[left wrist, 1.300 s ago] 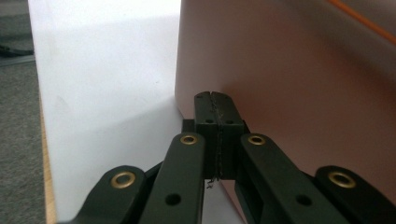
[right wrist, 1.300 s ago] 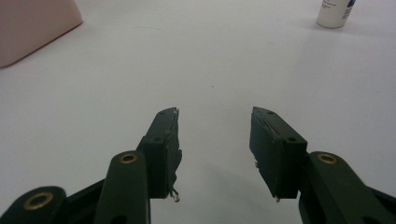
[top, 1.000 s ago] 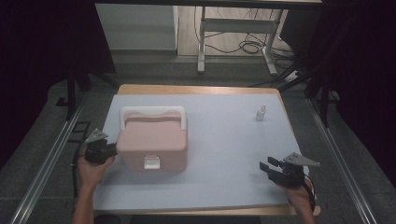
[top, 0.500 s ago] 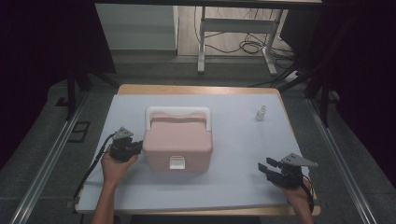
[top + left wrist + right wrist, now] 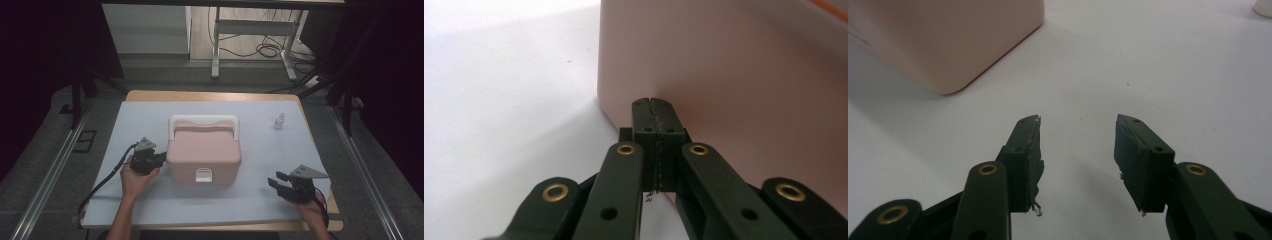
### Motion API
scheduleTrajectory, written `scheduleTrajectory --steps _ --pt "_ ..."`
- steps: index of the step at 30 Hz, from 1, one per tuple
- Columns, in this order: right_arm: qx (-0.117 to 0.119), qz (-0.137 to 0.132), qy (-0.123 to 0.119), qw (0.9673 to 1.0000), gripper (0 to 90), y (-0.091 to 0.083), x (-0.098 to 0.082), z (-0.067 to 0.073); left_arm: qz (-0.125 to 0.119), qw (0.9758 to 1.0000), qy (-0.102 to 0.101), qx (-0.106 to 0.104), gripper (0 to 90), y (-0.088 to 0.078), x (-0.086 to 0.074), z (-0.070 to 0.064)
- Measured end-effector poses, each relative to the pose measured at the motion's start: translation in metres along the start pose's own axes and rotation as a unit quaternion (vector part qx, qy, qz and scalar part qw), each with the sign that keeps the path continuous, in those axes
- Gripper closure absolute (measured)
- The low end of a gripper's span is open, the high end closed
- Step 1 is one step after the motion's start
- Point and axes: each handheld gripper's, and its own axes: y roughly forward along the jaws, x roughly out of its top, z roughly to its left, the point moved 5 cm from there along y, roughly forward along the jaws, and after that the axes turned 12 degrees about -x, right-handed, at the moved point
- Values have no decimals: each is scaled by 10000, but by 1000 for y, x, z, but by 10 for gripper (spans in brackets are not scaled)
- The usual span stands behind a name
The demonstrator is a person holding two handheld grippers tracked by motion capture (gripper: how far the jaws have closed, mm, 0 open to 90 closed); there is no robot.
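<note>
The pink box [image 5: 204,152] sits near the middle of the counter [image 5: 300,150], on its pale cover, lid down, white handle [image 5: 204,121] folded toward the far side and a small white latch [image 5: 203,175] on the near face. The left tool [image 5: 159,158] has its jaws pressed together with nothing between them, and its tips touch, or all but touch, the box's left wall low down near a corner [image 5: 624,80]. The right tool [image 5: 276,181] rests on the counter well apart from the box, jaws wide and empty [image 5: 1077,135].

The likely trouble is at that left contact. Closed tips pressing a smooth, flat wall off-centre would probably turn the box rather than slide it straight, and the tips could skid off past the corner. A low push may also drag or wrinkle the cover under the box, if the cover is loose.

With nothing bracing the right side, a hard shove could send the box toward the small white bottle [image 5: 279,120] standing near the far right, which looks light enough to tip.

The cable [image 5: 107,180] trailing from the left tool could snag at the counter edge.
</note>
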Motion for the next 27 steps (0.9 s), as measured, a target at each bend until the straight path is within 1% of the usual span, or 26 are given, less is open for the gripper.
scheduleTrajectory --steps 2,3,7,10,12,13,14,15,16,17,18,19,20,21,22,23,24,25,27 --pt "-10 18 50 10000 536 0 -1 -2 35 10000 7 -10 900 2 -1 -3" --pt "-15 23 61 10000 536 0 -1 -2 49 10000 39 -18 900 3 -1 -3" --pt "-34 13 79 10000 536 0 -1 -4 45 10000 37 -21 893 2 -1 -2" --pt "-53 16 109 9999 535 0 -2 -4 44 10000 78 -13 881 1 -1 -2" --pt "-71 13 120 9999 533 0 -2 -5 33 9999 111 29 836 -1 -1 -1" --pt "-100 -2 140 9999 529 -1 -2 -7 19 9999 115 30 777 -3 -1 0" --pt "-108 4 151 9998 527 -1 -2 -8 -25 9998 164 83 751 -8 -2 1" --pt "-108 4 151 9998 527 -1 -2 -8 -25 9998 164 83 733 -8 -2 1" --pt "-139 -5 187 9997 519 -1 -3 -10 -88 9998 168 38 719 -14 -3 3" --pt "-139 -5 187 9997 519 -1 -3 -10 -88 9998 168 38 690 -14 -3 3" --pt "-151 1 202 9997 515 -1 -3 -11 -91 9998 151 28 690 -17 -5 4" --pt "-162 -5 219 9996 511 0 -3 -12 -83 9999 125 73 658 -20 -8 6" --pt "-180 0 233 9996 500 0 -4 -13 -34 9998 100 170 611 -26 -14 9" --pt "-180 0 233 9996 500 0 -4 -13 -34 9998 100 170 591 -26 -14 9" --pt "-188 -18 249 9995 491 0 -4 -14 -58 9999 21 147 567 -31 -19 12" --pt "-188 -18 249 9995 491 0 -4 -14 -58 9999 21 147 544 -31 -19 12" --pt "-196 -4 246 9995 487 0 -4 -15 -43 9999 7 162 544 -33 -22 13" --pt "-203 -1 256 9995 483 0 -5 -15 -31 9999 -6 157 519 -34 -25 14" --pt "-219 10 250 9994 468 1 -5 -17 43 10000 -8 55 468 -34 -31 14"
